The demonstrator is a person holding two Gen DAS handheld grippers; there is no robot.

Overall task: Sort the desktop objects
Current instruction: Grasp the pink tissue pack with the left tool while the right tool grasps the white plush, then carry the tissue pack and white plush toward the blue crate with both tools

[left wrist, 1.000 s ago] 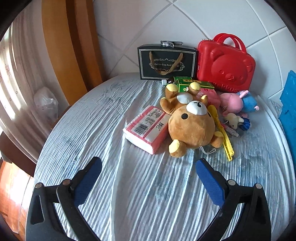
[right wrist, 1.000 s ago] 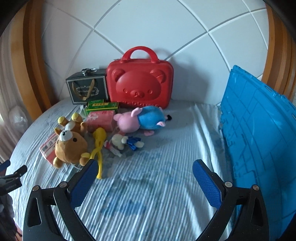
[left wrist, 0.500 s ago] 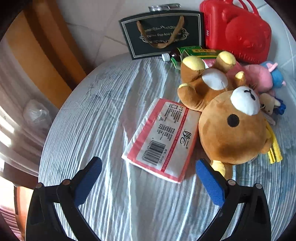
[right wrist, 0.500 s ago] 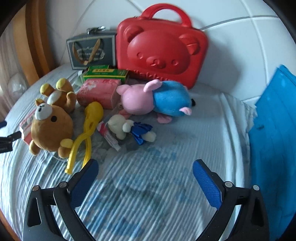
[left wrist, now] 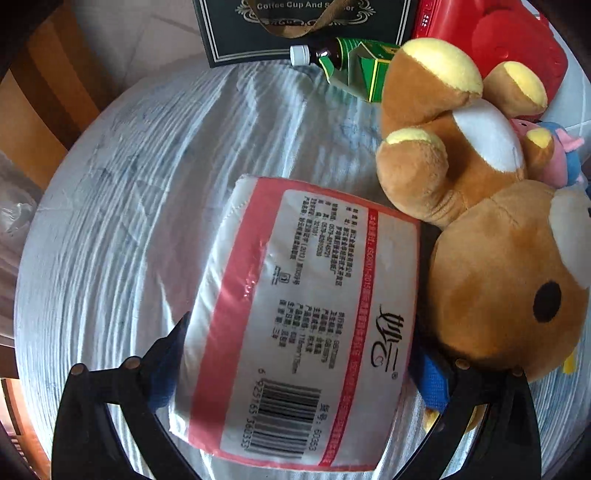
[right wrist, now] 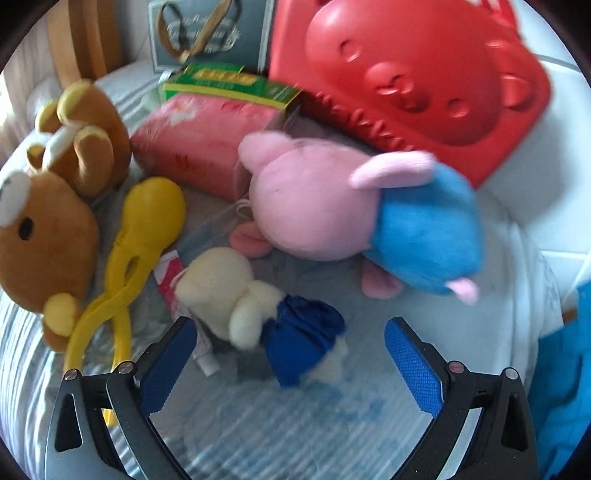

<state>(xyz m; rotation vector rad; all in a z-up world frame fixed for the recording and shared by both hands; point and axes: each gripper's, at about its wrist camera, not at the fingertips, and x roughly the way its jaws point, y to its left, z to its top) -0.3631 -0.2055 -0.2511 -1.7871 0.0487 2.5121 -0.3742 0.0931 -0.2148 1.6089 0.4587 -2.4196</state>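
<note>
The left wrist view is filled by the tissue pack (left wrist: 295, 321), a white packet with red bands and a barcode, lying on the ribbed white counter (left wrist: 122, 206). The left claw (left wrist: 295, 369) straddles it with its 2 blue pads spread wide, 1 at each long side; whether the pads press the packet cannot be told. The big brown bear (left wrist: 498, 280) leans against the packet's right edge. Behind sit a dark bottle with a white cap (left wrist: 314, 55), a green carton (left wrist: 373, 70), the black gift bag (left wrist: 306, 26) and the red bear case (left wrist: 517, 40).

The right wrist view shows things the left one hides: the small cream doll in a blue dress (right wrist: 255, 306) just ahead of the right claw (right wrist: 291, 347), whose pads stand wide apart and hold nothing. Beside the doll lie a small pink-and-white tube (right wrist: 173, 284) and yellow tongs (right wrist: 133, 254). Beyond are the pink-and-blue pig plush (right wrist: 351, 218), a red soft packet (right wrist: 199, 147) and a blue crate (right wrist: 565, 376) at the right edge. This view is motion-blurred. The tissue pack does not appear in it.

0.5 s ago the left claw hung short of the packet, which lay wholly ahead of its pads; now the packet sits between them. The right claw was farther back too, with the doll well ahead of it.
</note>
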